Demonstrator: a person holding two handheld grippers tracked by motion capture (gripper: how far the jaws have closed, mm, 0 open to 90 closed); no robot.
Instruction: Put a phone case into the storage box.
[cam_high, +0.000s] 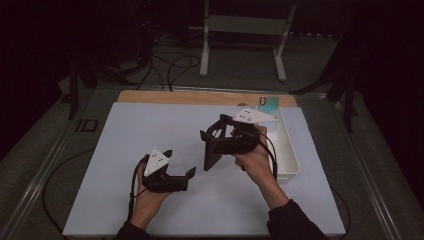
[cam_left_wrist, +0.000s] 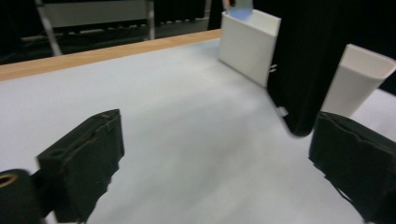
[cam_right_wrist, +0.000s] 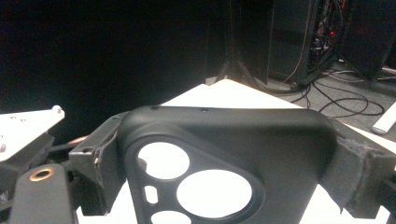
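A black phone case (cam_high: 212, 156) with round camera cut-outs (cam_right_wrist: 215, 193) hangs upright above the white mat, and my right gripper (cam_high: 213, 136) is shut on its top end. In the right gripper view the case (cam_right_wrist: 224, 135) spans the gap from one pad to the other. My left gripper (cam_high: 180, 163) stands open lower left of the case, a short way apart from it, with nothing between its jaws. In the left gripper view the two black pads (cam_left_wrist: 88, 158) are wide apart over bare mat, and the dark case (cam_left_wrist: 303, 70) hangs ahead on the right.
A white rectangular tray (cam_high: 289, 150) sits at the mat's right edge, just behind the right hand, with a teal card-like thing (cam_high: 268, 104) at its far end. The white mat (cam_high: 140, 130) lies on a table with a wooden far edge (cam_high: 200, 96). Cables and a stand occupy the floor beyond.
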